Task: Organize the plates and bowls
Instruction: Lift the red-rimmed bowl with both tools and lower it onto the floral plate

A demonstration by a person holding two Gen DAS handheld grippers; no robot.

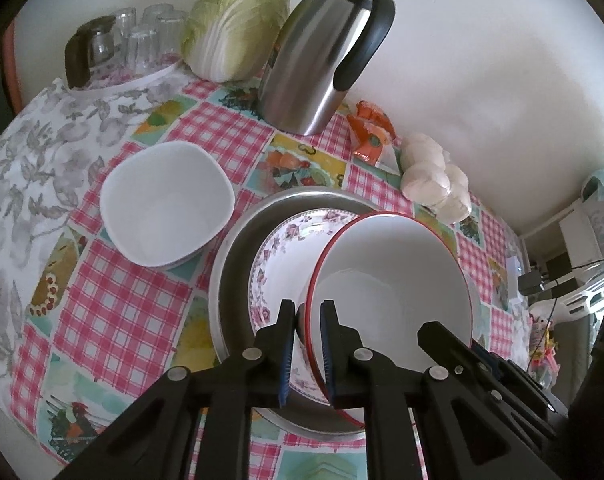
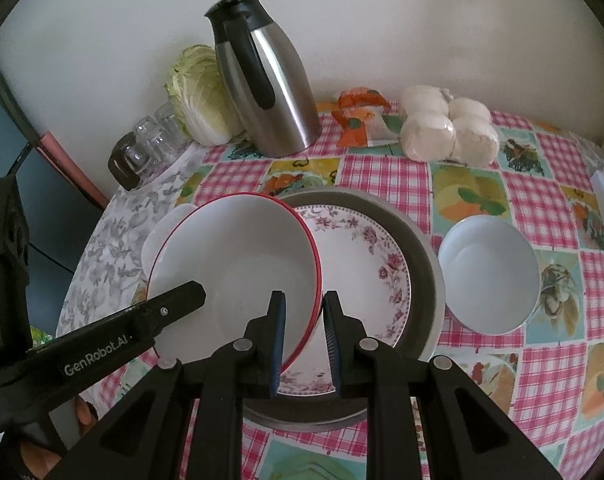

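Note:
A red-rimmed white bowl (image 1: 394,280) (image 2: 238,264) is held tilted above a floral plate (image 1: 278,256) (image 2: 366,264) that lies in a grey metal tray (image 1: 230,264) (image 2: 422,264). My left gripper (image 1: 308,312) is shut on the bowl's left rim. My right gripper (image 2: 304,304) is shut on its right rim and shows at the right of the left wrist view (image 1: 434,332). A square white bowl (image 1: 166,204) sits left of the tray. A round white bowl (image 2: 490,276) sits right of the tray.
At the back by the wall stand a steel jug (image 1: 322,52) (image 2: 266,80), a cabbage (image 1: 238,24) (image 2: 202,92), several glasses (image 1: 142,40) (image 2: 150,140), an orange packet (image 1: 370,128) (image 2: 358,120) and bagged white buns (image 1: 434,176) (image 2: 450,128). The checked tablecloth (image 1: 114,320) covers the table.

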